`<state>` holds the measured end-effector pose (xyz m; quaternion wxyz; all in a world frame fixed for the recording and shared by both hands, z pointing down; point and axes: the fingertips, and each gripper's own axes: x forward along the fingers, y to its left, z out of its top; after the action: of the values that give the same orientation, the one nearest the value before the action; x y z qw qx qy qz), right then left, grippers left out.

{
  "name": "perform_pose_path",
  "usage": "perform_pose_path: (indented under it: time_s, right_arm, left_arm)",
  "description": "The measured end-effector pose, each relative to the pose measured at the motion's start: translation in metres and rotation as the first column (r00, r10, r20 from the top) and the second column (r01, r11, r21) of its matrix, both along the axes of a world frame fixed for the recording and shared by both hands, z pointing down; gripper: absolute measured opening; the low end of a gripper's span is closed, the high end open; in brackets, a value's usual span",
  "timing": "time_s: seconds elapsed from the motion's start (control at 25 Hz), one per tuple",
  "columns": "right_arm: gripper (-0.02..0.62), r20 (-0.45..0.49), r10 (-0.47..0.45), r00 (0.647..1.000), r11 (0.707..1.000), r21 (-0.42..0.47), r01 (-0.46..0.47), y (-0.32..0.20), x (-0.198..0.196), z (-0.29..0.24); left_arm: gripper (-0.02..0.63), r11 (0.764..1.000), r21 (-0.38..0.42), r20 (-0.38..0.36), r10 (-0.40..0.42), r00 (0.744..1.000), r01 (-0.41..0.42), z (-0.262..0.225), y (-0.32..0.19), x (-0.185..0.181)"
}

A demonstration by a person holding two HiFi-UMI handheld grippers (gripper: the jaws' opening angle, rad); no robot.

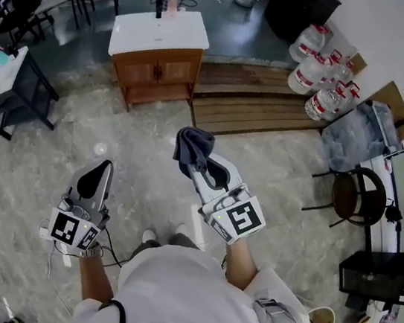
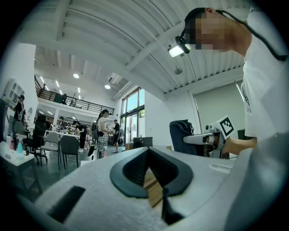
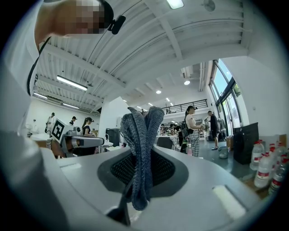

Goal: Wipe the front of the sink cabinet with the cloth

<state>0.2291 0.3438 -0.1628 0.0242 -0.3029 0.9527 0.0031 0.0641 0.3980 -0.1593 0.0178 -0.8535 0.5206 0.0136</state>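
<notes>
Right gripper (image 1: 195,165) clamping grey cloth (image 1: 191,144), left gripper (image 1: 103,170) closed, empty

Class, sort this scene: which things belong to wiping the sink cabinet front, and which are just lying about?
For the job: cloth, held in the right gripper; sink cabinet.
Lying about: water jugs; brown stool; wooden platform.

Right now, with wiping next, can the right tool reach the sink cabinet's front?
Probably not yet: the right tool, shut on the cloth, is far from the sink cabinet; only open floor between.
</notes>
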Motion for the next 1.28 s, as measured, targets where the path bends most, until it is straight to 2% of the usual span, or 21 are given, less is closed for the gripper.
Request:
perform_pose_path:
  time_s: [0.32,0.92,1.28]
  right_arm:
    - [0.067,-0.008,-0.007,1.000,1.000,-0.003,0.007,-0.006,0.011,0.003]
    - [0.067,-0.010,-0.006,1.000,1.000,-0.012,0.006,-0.007,0.011,0.008]
    - [0.067,-0.003,0.019,1.000,1.000,-0.022,-0.019,-0.035,0.034,0.019]
  left_arm:
    - [-0.002,1.000,-0.012,-0.003,0.000,1.000,0.000,0.007,-0.006,0.014]
    - [-0.002,1.000,-0.022,-0.004,0.002,1.000,-0.002,0.012,-0.007,0.015]
    - [0.000,0.999,-0.017,-0.012,-0.030,0.999,0.030,0.014,-0.035,0.022]
